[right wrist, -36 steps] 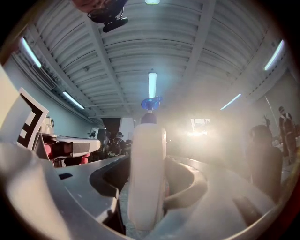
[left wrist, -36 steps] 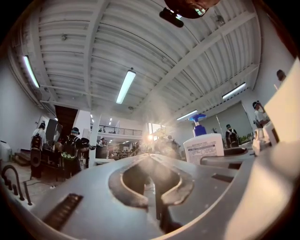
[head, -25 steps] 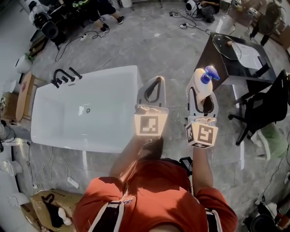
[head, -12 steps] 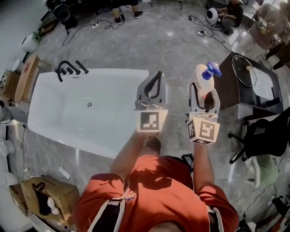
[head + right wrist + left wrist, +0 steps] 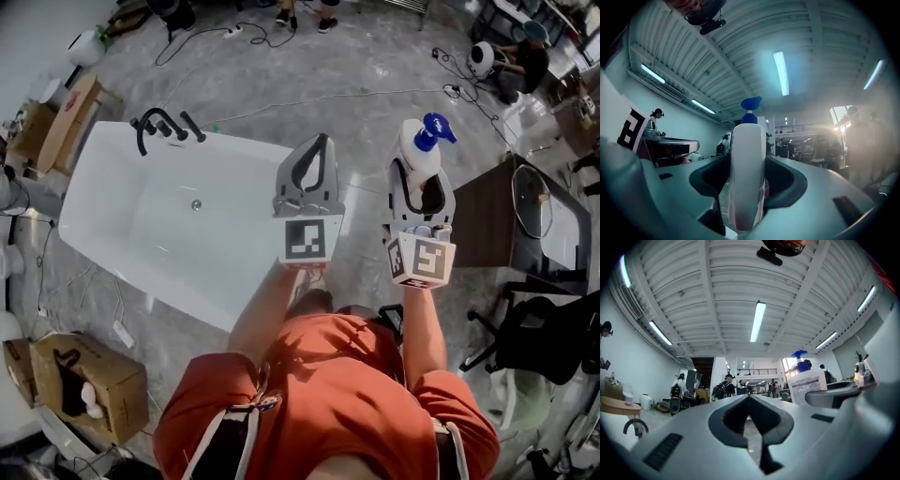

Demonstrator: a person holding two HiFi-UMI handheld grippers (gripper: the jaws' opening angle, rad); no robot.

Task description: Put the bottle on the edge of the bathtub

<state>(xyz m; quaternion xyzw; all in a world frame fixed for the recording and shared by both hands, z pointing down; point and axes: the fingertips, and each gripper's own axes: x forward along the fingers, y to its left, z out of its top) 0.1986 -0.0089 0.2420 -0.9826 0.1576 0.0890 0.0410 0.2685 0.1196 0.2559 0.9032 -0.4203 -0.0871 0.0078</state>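
Swinging leftward through the head view over the last second, the white bathtub (image 5: 131,216) now lies at the person's left with its black faucet (image 5: 161,125) at the far corner, while the dark table (image 5: 487,220) has slid to the right edge; both grippers stay raised side by side in front of the person, the floor (image 5: 366,75) grey beneath them; the right gripper (image 5: 419,178) is clamped on a white spray bottle (image 5: 413,148), its jaws pressing the body from both sides, the blue trigger head standing clear beyond the jaw tips; the spray bottle hangs in the air off the bathtub's right end, not touching its edge; the left gripper (image 5: 321,141) has its jaws closed tip to tip with nothing between them; a cardboard box (image 5: 89,380) sits on the floor at lower left, near the bathtub's near corner; the person wears an orange shirt (image 5: 328,394).
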